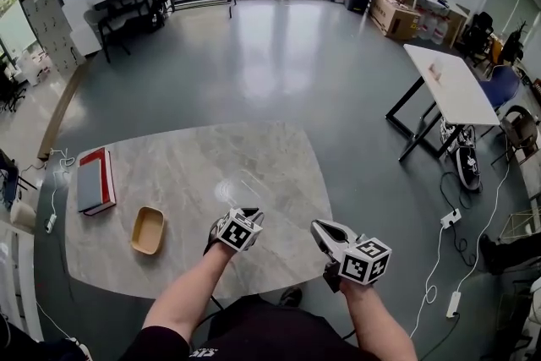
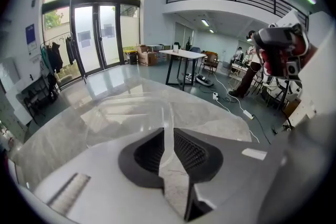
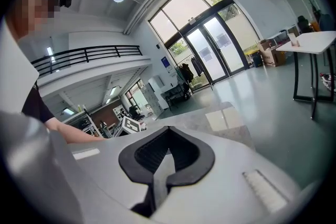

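Note:
A clear plastic container [image 1: 239, 184] stands on the marble table [image 1: 186, 165] just ahead of my left gripper [image 1: 251, 216]. In the left gripper view the jaws of the left gripper [image 2: 169, 131] are shut on the container's near wall, and the see-through container [image 2: 131, 107] spreads out beyond them. My right gripper [image 1: 317, 228] hovers over the table's near right corner, apart from the container. In the right gripper view the right gripper [image 3: 168, 128] is shut with nothing between the pads, and the left gripper's marker cube [image 3: 131, 124] shows to its left.
A red-covered book [image 1: 95, 180] lies at the table's left side, with a shallow tan tray [image 1: 148, 230] nearer the front. On the grey floor to the right are a white table [image 1: 452, 84] and power cables [image 1: 448, 220]. Cardboard boxes [image 1: 397, 13] sit by the far wall.

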`<state>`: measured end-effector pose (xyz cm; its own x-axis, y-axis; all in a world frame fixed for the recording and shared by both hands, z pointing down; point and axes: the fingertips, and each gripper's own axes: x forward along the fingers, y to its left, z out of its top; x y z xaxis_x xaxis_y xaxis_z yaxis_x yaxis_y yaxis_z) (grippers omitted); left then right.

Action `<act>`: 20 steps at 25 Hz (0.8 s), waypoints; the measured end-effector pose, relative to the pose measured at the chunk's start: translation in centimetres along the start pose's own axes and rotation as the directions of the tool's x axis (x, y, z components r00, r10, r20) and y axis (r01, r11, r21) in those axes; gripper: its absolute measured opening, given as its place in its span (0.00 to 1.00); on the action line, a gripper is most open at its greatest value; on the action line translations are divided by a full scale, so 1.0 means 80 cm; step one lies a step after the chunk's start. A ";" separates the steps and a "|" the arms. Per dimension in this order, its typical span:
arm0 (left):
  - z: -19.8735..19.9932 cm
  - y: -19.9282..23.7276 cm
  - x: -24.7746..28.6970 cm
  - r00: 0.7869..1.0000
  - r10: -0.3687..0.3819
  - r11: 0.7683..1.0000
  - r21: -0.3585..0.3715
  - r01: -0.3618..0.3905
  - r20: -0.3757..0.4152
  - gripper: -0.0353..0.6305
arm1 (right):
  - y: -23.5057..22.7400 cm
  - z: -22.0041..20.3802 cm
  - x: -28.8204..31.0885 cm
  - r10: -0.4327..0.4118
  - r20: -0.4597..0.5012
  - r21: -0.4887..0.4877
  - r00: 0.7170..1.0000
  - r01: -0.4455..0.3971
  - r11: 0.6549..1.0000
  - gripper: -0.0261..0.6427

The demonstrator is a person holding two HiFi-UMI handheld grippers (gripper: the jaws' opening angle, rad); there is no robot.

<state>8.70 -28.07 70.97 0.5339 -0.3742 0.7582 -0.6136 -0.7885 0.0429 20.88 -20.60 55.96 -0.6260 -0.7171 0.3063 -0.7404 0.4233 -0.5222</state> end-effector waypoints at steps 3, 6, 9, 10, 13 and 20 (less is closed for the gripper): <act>0.014 -0.001 -0.016 0.999 0.016 1.000 -0.010 -0.015 0.032 0.14 | 0.001 0.006 -0.003 0.010 0.010 -0.007 1.000 -0.010 1.000 0.06; 0.028 -0.004 -0.036 0.997 0.038 0.999 -0.017 -0.037 0.073 0.14 | 0.003 0.008 -0.006 0.022 0.017 -0.020 1.000 -0.022 1.000 0.06; 0.038 -0.010 -0.053 0.993 0.058 0.998 -0.029 -0.055 0.104 0.14 | 0.007 0.014 -0.007 0.043 0.011 -0.059 0.999 -0.043 0.997 0.06; 0.043 -0.012 -0.058 0.991 0.065 0.998 -0.034 -0.062 0.115 0.14 | 0.007 0.019 -0.008 0.052 0.010 -0.077 0.999 -0.051 0.996 0.06; 0.063 -0.017 -0.077 0.983 0.092 0.995 -0.060 -0.083 0.157 0.14 | 0.009 0.040 -0.011 0.081 0.021 -0.116 0.996 -0.078 0.990 0.06; 0.093 -0.023 -0.136 0.955 0.126 0.991 -0.083 -0.107 0.267 0.14 | 0.025 0.065 -0.008 0.111 0.058 -0.146 0.992 -0.102 0.984 0.06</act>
<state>8.36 -26.17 57.74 0.5882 -0.5873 0.5560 -0.7136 -0.7004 0.0151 21.07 -22.13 50.59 -0.6891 -0.6965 0.2001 -0.7008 0.5703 -0.4285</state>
